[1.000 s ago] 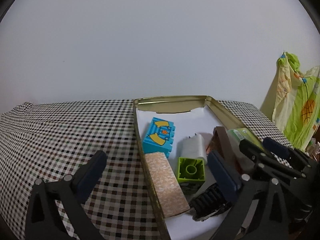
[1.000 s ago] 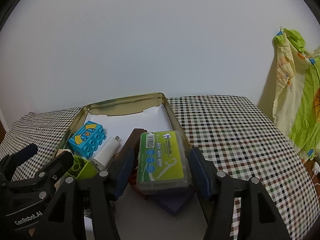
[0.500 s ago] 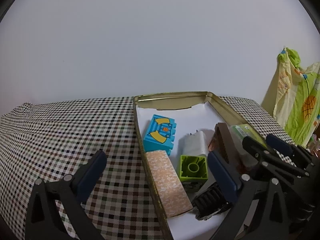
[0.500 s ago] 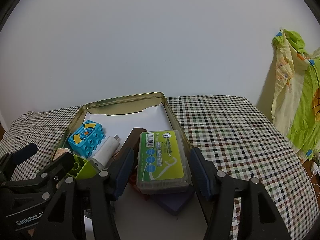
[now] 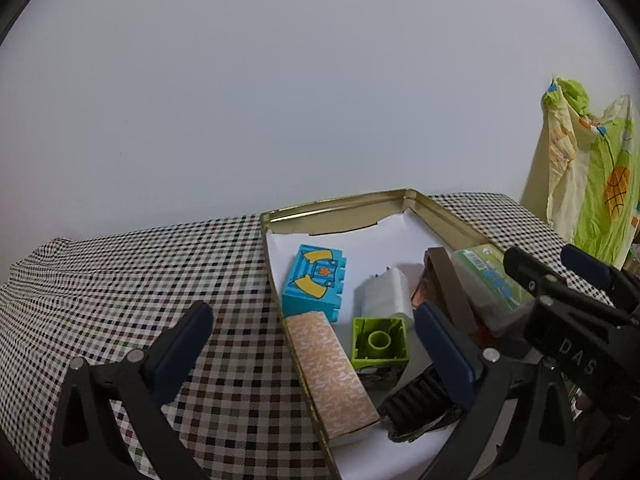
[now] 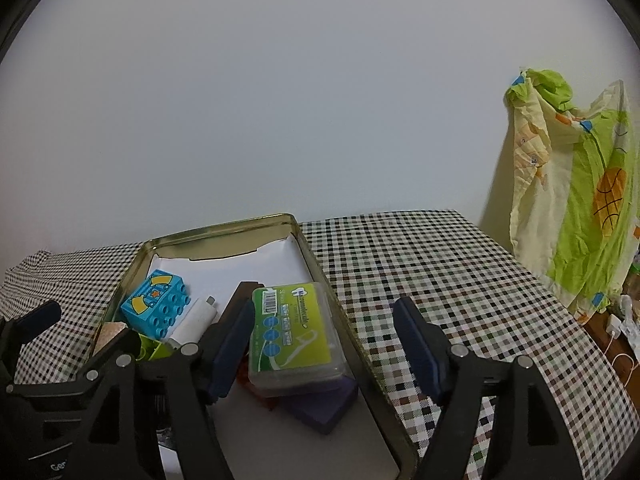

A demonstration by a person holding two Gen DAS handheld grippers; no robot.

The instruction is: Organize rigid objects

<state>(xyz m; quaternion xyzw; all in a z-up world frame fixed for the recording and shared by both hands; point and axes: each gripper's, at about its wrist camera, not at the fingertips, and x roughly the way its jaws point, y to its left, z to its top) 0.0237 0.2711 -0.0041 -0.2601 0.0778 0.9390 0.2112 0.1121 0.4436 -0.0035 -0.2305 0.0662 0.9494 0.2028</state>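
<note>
A gold tin tray (image 5: 340, 206) (image 6: 224, 230) lined with white paper holds a blue toy brick (image 5: 314, 284) (image 6: 158, 310), a white charger plug (image 5: 384, 294) (image 6: 194, 320), a lime brick (image 5: 380, 340), a peach patterned block (image 5: 330, 372), a brown strip (image 5: 446, 280), a black toothed object (image 5: 420, 408) and a green floss-pick box (image 6: 294, 334) (image 5: 490, 286) lying on a purple block (image 6: 324, 406). My right gripper (image 6: 324, 346) is open and empty, its fingers apart from the box. My left gripper (image 5: 312, 350) is open over the tray's left rim.
The tray stands on a black-and-white checkered tablecloth (image 6: 432, 264) (image 5: 140, 272). A yellow-green printed cloth (image 6: 576, 200) hangs at the right beyond the table edge. A plain white wall is behind.
My right gripper has opened and let go of the green floss-pick box, which now rests in the tray. My left gripper has shifted only slightly.
</note>
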